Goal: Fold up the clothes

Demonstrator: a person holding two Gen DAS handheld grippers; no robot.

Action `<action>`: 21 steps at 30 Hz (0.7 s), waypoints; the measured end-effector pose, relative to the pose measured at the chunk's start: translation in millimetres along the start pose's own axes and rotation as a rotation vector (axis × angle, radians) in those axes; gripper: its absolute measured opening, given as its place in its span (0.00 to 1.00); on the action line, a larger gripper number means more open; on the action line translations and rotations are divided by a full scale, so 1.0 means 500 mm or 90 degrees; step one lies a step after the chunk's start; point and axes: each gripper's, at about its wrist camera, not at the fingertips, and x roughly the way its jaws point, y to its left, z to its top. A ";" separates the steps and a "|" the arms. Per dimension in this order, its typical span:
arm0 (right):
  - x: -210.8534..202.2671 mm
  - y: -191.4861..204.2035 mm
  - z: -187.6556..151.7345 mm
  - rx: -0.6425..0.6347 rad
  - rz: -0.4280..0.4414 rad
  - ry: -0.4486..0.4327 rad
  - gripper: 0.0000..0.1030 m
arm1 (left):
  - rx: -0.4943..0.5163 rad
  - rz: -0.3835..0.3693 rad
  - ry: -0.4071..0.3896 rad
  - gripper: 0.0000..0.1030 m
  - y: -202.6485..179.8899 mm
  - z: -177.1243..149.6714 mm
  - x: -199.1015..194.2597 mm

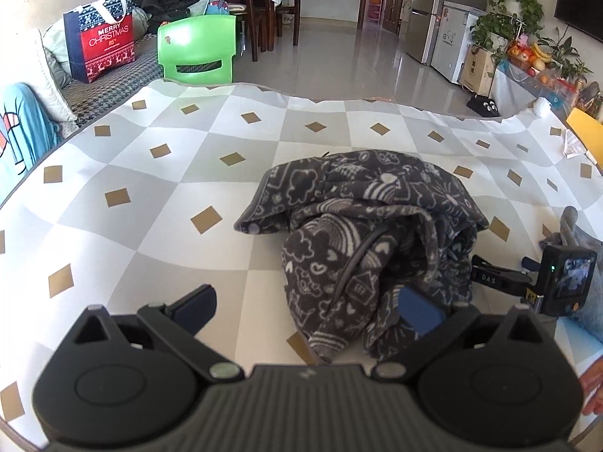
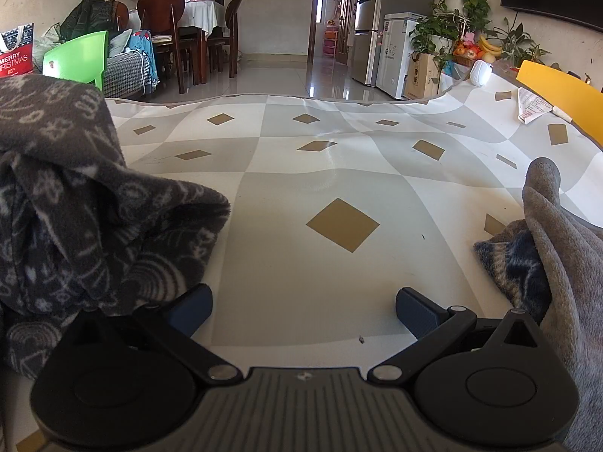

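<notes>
The crumpled garment (image 1: 361,248) is lying on the table (image 1: 158,196) just ahead of my left gripper (image 1: 307,312), to the left of my right gripper (image 2: 303,310). Another cloth (image 2: 557,248) is sitting at my right gripper's right side.

We see a green chair (image 1: 196,51) beside a Christmas bag (image 1: 101,39), a fridge (image 1: 437,7), plants (image 1: 508,11), fruit (image 1: 531,56) and a checked tablecloth (image 2: 301,173).
</notes>
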 end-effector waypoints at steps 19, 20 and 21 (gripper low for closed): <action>0.001 -0.001 0.000 0.000 0.000 0.000 1.00 | -0.017 0.019 -0.013 1.00 0.006 0.033 -0.065; 0.001 -0.001 0.000 0.000 0.000 0.000 1.00 | -0.017 0.025 -0.020 1.00 0.010 0.034 -0.076; 0.002 -0.001 -0.001 0.000 0.000 0.000 1.00 | -0.018 0.030 -0.028 1.00 0.014 0.035 -0.087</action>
